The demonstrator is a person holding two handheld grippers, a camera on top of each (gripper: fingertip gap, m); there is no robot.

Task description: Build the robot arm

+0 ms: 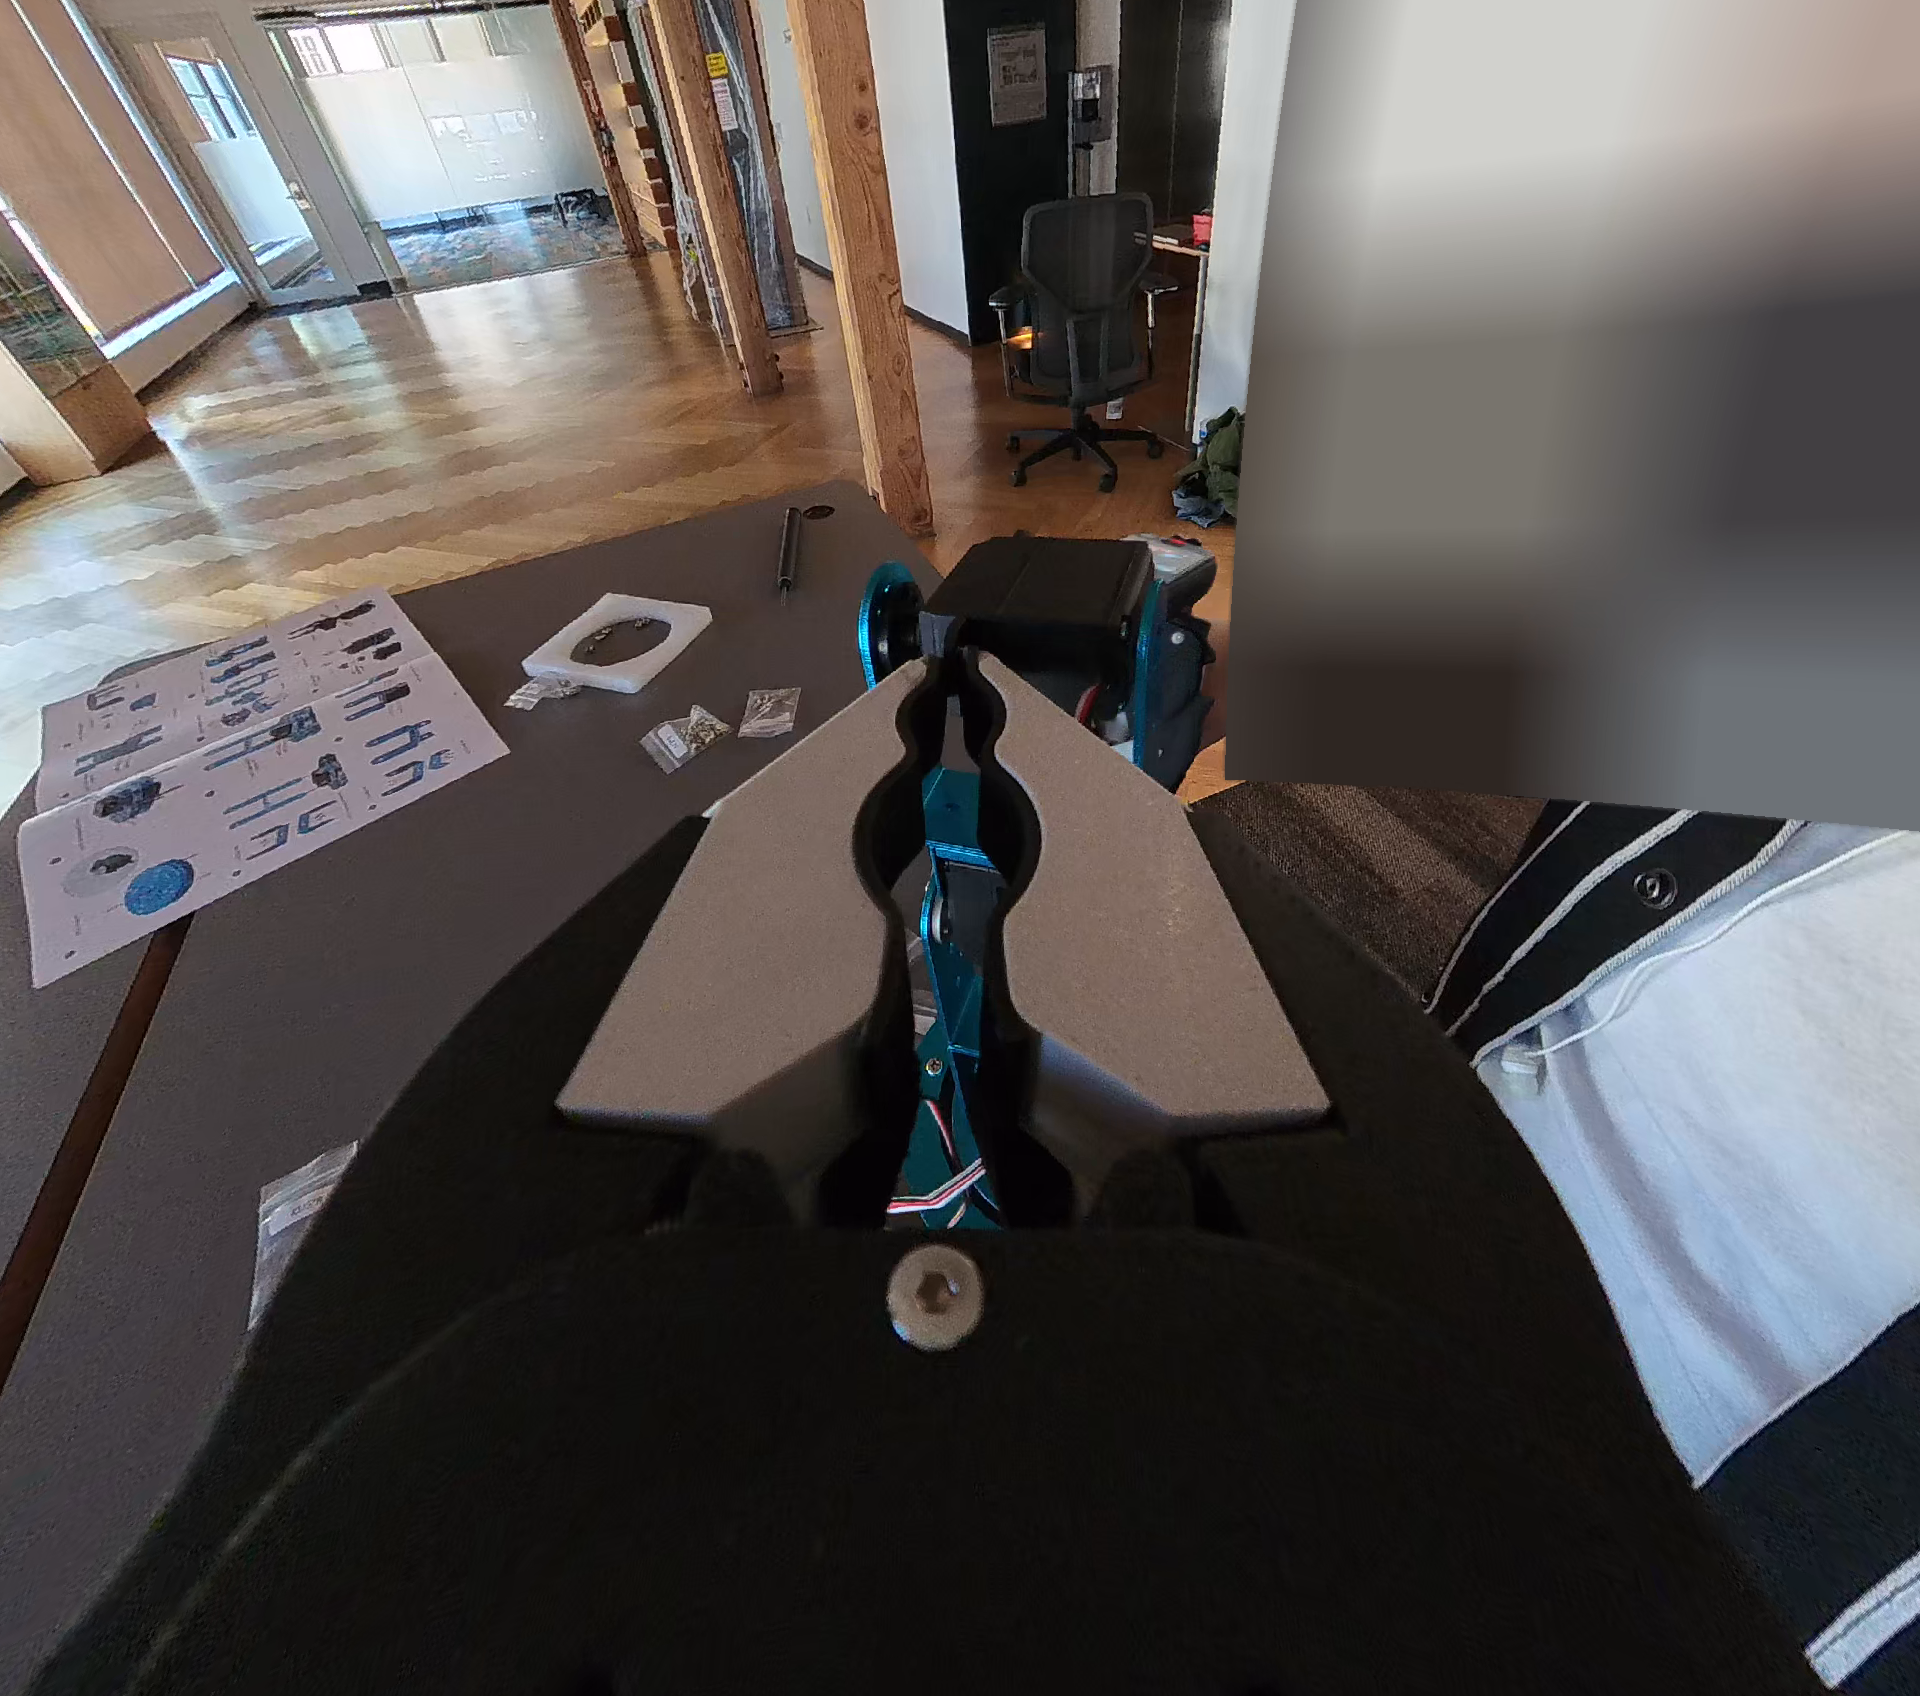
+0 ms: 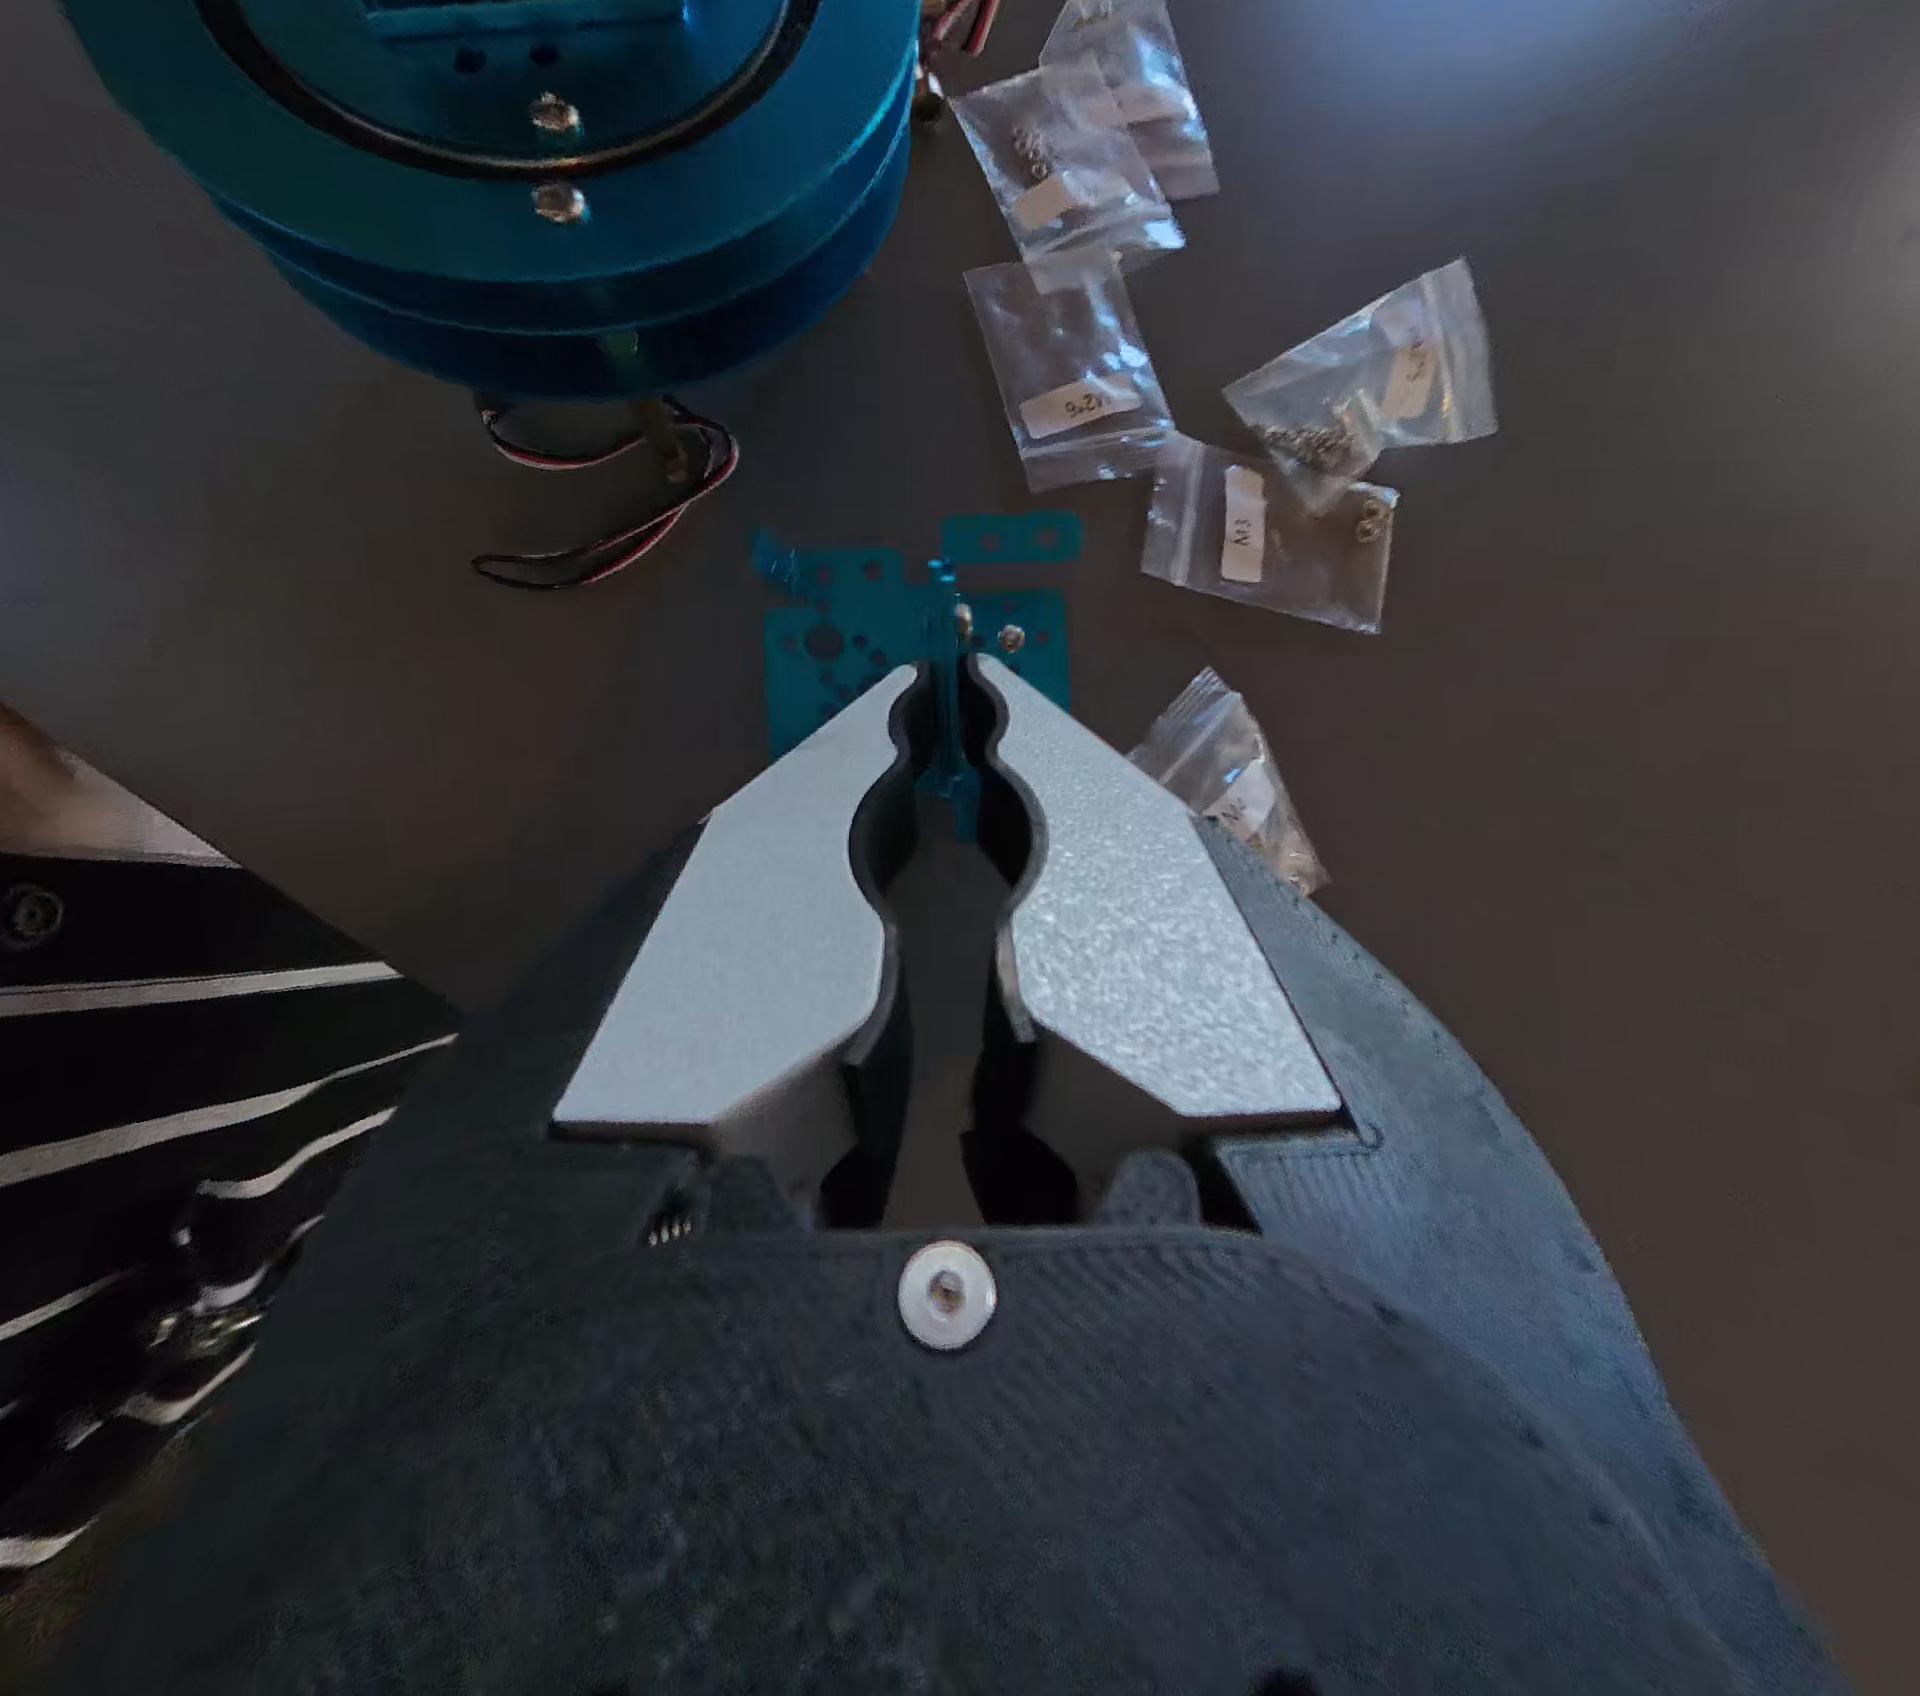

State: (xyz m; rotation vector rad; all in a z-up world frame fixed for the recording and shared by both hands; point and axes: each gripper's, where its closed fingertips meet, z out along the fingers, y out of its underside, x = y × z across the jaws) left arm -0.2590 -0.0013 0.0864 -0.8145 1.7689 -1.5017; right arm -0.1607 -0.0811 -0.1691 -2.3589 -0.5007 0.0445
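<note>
In the left wrist view my left gripper [image 1: 945,661] is shut on a tab of a black servo [image 1: 1039,597]. The servo belongs to a blue metal arm assembly with a blue disc [image 1: 883,618], and a blue bracket [image 1: 956,929] shows between the fingers. In the right wrist view my right gripper [image 2: 943,675] is shut on the thin edge of a perforated blue metal bracket [image 2: 831,638] just above the dark table [image 2: 312,607]. A round blue base [image 2: 478,119] carrying a black servo stands to the upper left of it.
Several small clear bags of screws [image 2: 1081,368] lie right of the bracket, and servo wires [image 2: 623,503] trail from the base. An instruction sheet [image 1: 249,763], a white foam piece [image 1: 618,638] and a black tool [image 1: 790,550] lie on the table [image 1: 416,971]. A person's striped garment [image 1: 1662,1075] is close on the right. The left gripper's tips are roughly 30 cm from the right gripper's.
</note>
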